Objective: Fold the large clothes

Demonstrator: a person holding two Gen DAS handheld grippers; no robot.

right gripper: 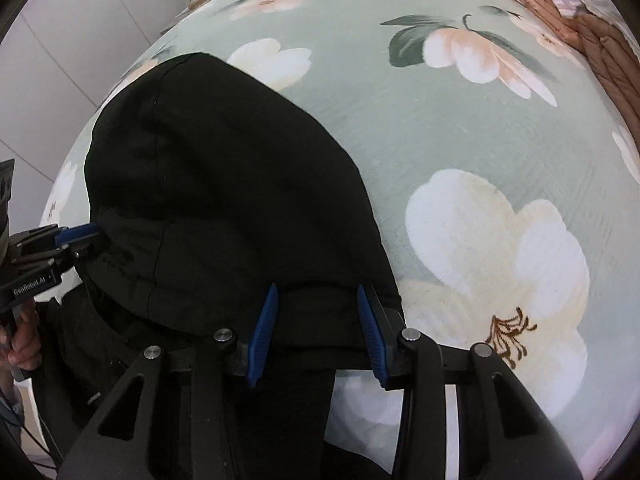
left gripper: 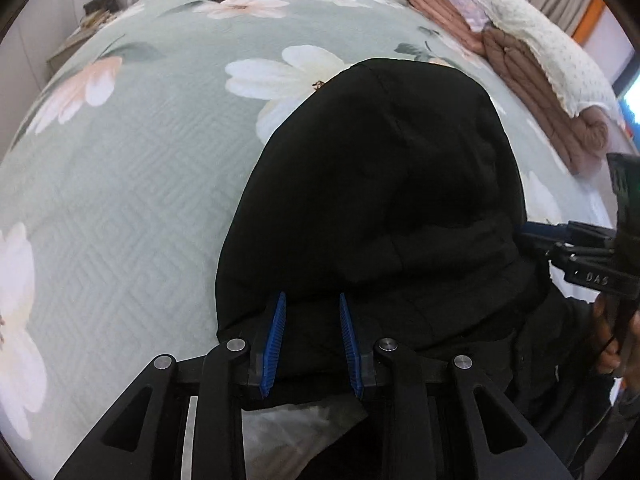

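while the black garment (left gripper: 372,200) fills the middle of both frames, spread over the floral green bedspread (left gripper: 132,184), each view adds something the other lacks. the left wrist view shows a stack of folded quilts (left gripper: 516,64) with a cream pillow (left gripper: 536,40) on top at the upper right, and a bedside table (left gripper: 80,32) at the upper left. the right wrist view shows white cupboard doors (right gripper: 72,20) at the upper left and only a sliver of the quilts at the upper right corner.

the left gripper (left gripper: 312,340) sits at the lower centre of its own frame, its blue fingers (left gripper: 276,340) apart with the garment's near edge lying between them; whether the pads press the cloth, i cannot tell. the right gripper (right gripper: 316,332) is likewise spread wide across the near hem, cloth between the fingers, contact unclear.

seen from the other side, each gripper's tip looks pushed into the dark fabric at the frame's edge. the garment's folds and seams are hard to make out, it being so dark, and its lower part drops out of view beneath the grippers. a hand (right gripper: 20,340) shows at the lower left edge of the right wrist view.
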